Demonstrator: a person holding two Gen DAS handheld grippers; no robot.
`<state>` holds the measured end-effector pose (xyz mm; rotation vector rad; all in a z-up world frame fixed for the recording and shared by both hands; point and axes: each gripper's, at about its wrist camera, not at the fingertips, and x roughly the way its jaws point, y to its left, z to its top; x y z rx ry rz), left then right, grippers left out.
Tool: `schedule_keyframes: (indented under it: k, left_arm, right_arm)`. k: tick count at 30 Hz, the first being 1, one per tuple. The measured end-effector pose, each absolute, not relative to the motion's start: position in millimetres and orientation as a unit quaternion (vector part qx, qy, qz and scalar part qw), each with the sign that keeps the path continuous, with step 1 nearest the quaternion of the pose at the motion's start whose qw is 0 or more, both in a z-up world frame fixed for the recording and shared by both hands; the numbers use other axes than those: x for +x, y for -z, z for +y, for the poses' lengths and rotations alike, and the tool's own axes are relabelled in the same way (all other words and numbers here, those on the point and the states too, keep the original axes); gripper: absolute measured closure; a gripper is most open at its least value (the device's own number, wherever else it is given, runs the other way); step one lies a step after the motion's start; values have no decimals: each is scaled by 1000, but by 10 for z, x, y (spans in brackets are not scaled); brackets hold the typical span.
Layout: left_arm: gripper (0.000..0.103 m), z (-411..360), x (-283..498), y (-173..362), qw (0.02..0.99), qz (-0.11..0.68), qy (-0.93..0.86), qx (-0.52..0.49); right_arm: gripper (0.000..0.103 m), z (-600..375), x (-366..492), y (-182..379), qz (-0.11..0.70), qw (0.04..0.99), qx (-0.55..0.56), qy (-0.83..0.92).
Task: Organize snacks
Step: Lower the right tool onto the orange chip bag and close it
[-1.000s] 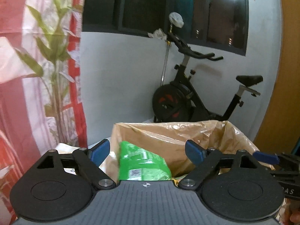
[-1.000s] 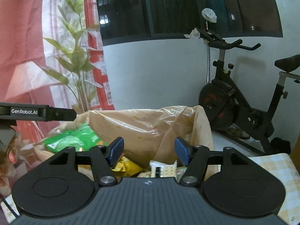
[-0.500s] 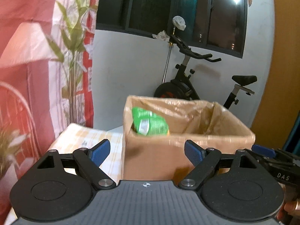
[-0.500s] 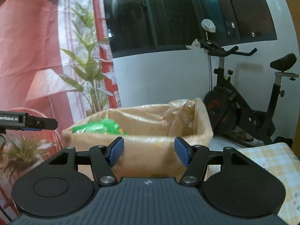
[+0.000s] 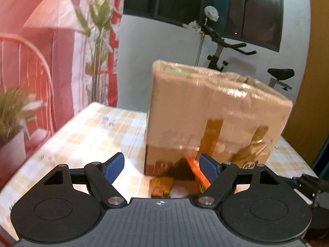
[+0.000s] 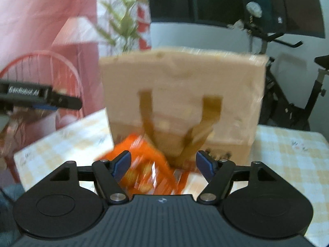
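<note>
- the orange snack packet (image 6: 148, 170) is lying on the checked tablecloth (image 6: 287, 154) at the foot of the cardboard box (image 6: 181, 94), directly ahead of the right gripper (image 6: 163, 162) and low between its blue fingertips (image 6: 121, 161).
- its long axis is running from near-left up toward far-right, the far end leaning against the box front; motion blur is hiding the print and the exact edges.
- the right gripper is standing wide apart with nothing between the pads; i cannot tell whether the packet is touching either finger.
- from the left wrist view the same orange snack packet (image 5: 198, 173) is showing as a thin slanted strip just inside the right-hand fingertip of the left gripper (image 5: 162, 165), pointing up and away to the left.
- a smaller yellow-brown packet (image 5: 161, 186) is lying flat close under the left gripper, nearer than the box.
- the left gripper is spread wide too, holding nothing.
- a green packet (image 5: 176, 71) is peeking over the far-left rim of the cardboard box (image 5: 216, 107), well ahead of and above the left gripper.
- an exercise bike (image 6: 292, 94) is standing behind the box, off to the right.
</note>
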<state>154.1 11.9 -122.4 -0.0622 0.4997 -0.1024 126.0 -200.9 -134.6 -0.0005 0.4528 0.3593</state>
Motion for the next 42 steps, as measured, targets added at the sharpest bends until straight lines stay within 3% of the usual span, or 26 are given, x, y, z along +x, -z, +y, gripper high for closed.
schedule_keyframes:
  k: [8,19,22,29,42]
  left_arm:
    - [25,269,1426,1464,966,248,15,-66]
    - [27,288,1465,1574,963,262,-7,-69]
    - [28,286,1468,1622,960,271,-6,-67]
    - [35,242,1482,1705,955,290,10,-65]
    - [45,117,1506,1836,945,322,30,-46]
  right_arm:
    - [20,-1836,1279,1619,256,946,-44,-194]
    - [17,-1513,1717,1794,258,931,-122,-228]
    - [21,-1516,1800,1850,270,927,-111,-233]
    - [44,-1824,1579,1798,249,943,-47,-217]
    - [45,-2219,1255,1742,241,954,24,-178]
